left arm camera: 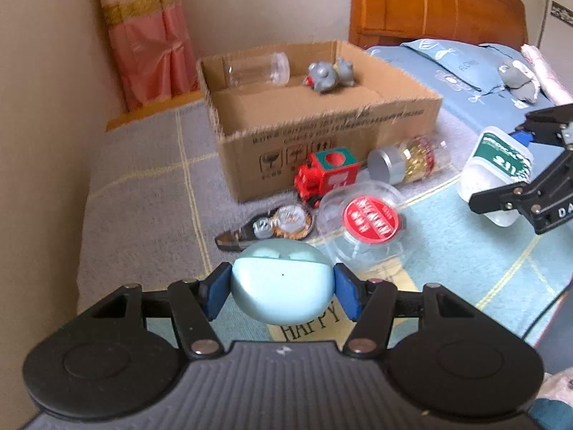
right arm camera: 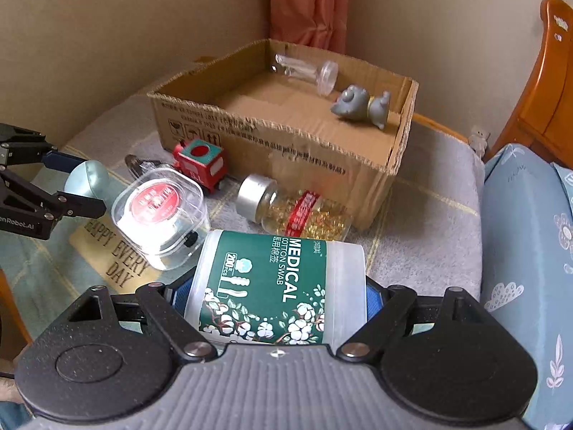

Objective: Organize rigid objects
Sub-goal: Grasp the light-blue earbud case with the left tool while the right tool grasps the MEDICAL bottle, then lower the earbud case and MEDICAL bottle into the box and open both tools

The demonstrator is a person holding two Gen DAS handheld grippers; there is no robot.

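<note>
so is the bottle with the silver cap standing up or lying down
Lying down. The bottle rests on its side on the bed cover in front of the cardboard box, its silver cap pointing sideways.

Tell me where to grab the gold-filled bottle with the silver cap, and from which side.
Grip the gold-filled bottle across its glass body, coming down from above. It lies on its side before the cardboard box, so the round body gives two opposing sides; the silver cap looks too short.

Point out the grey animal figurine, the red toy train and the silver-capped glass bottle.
grey animal figurine (right arm camera: 361, 106), right wrist view, its body.
red toy train (left arm camera: 327, 175), left wrist view, its side.
silver-capped glass bottle (right arm camera: 255, 196), right wrist view, its cap.
</note>
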